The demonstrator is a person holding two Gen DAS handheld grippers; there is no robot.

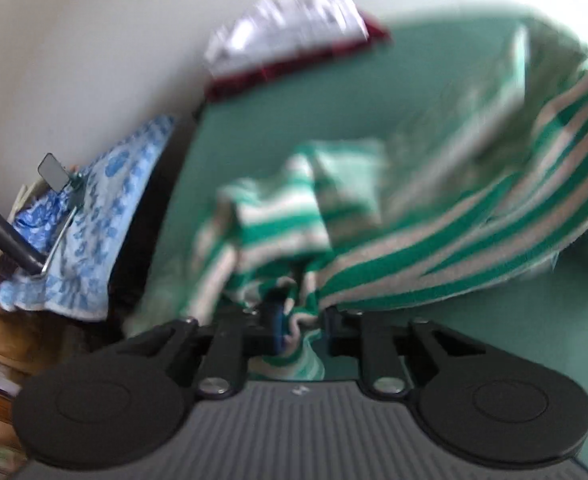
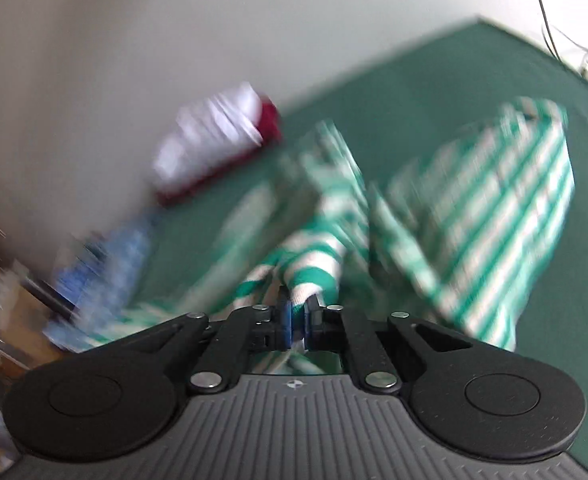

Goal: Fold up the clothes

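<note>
Both grippers' jaws are clenched on the striped garment (image 1: 474, 216) above the green worktop (image 1: 253, 128). The left gripper (image 1: 300, 320) seems, through blur, to pinch a bunched edge; the right gripper (image 2: 298, 322) grips a fold

Both pictures are bright with soft, even daylight; no hard shadows or glare show. The striped cloth (image 1: 474, 216) is smeared by motion blur in both views; the white and red pile (image 2: 217, 148) far off is fuzzy too. Each black tool (image 1: 300, 316) near the camera looks sharper. The round lens bends the edges; the corners go dark.
</note>
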